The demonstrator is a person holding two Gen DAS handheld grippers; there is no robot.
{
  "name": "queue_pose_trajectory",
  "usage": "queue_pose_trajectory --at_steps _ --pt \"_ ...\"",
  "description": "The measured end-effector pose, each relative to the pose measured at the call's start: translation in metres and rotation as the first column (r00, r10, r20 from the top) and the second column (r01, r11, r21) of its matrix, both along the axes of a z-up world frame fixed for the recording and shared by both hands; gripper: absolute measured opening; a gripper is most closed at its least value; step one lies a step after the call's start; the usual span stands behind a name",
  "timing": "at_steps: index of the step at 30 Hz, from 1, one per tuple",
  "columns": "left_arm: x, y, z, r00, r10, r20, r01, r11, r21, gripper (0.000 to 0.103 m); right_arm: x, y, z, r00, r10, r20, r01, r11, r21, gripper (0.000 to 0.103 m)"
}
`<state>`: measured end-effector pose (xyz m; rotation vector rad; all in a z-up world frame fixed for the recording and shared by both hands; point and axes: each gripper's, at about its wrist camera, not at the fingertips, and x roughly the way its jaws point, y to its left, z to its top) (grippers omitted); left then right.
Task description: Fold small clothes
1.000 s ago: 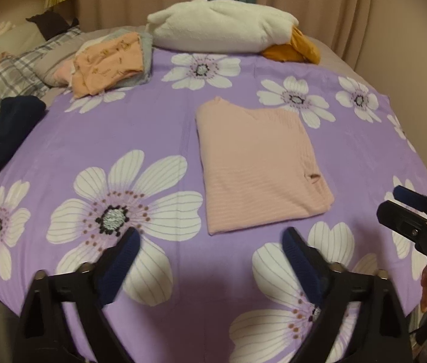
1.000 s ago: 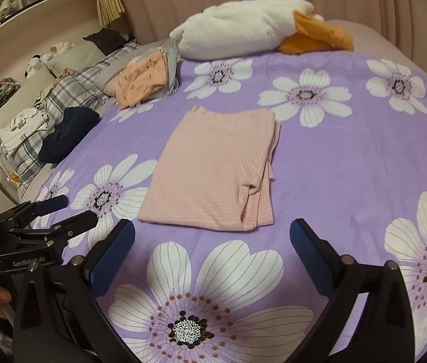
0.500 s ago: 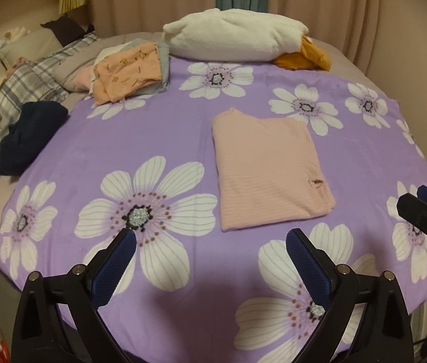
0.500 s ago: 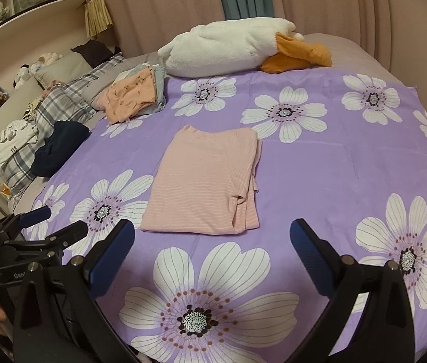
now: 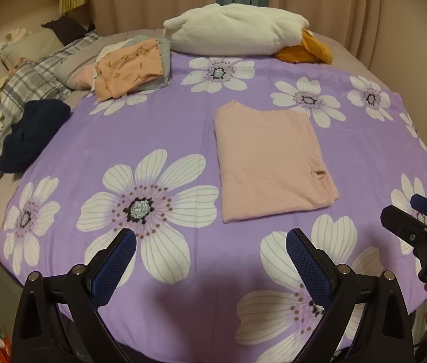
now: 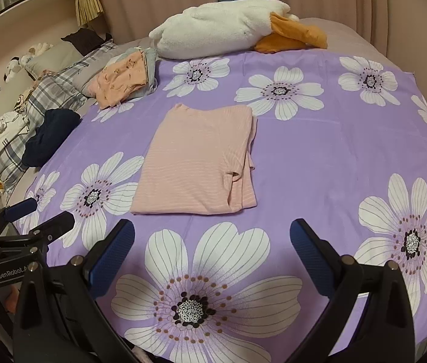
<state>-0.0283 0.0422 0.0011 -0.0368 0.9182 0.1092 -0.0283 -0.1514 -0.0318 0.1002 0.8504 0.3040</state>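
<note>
A pale pink striped garment (image 5: 269, 158) (image 6: 201, 158) lies folded into a flat rectangle in the middle of the purple flowered sheet (image 5: 159, 127) (image 6: 328, 151). My left gripper (image 5: 210, 245) hovers open over the sheet's near edge, well short of the garment, with nothing between its blue pads. My right gripper (image 6: 212, 236) is likewise open and empty, just in front of the garment's near hem. Each gripper also shows at the side of the other's view: the right gripper (image 5: 407, 211), the left gripper (image 6: 39, 213).
A stack of folded clothes with an orange print top (image 5: 128, 68) (image 6: 122, 78) sits at the far left. A dark navy garment (image 5: 31, 134) (image 6: 50, 136) lies on a plaid blanket (image 5: 31, 81). A white and orange plush (image 5: 237, 33) (image 6: 228, 27) lies at the back by the curtains.
Both grippers have drawn back toward the near edge and risen, so the pink garment looks smaller and farther. The garment itself has not moved.
</note>
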Motion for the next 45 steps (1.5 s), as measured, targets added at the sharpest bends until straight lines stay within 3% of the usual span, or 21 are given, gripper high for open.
queue_pose_trajectory --at_steps 45 --pt "0.005 0.001 -0.002 1.0 -0.015 -0.013 0.015 1.0 -0.014 0.098 0.003 0.012 -0.002 1.0 0.016 -0.008 -0.016 1.0 -0.021 0.103"
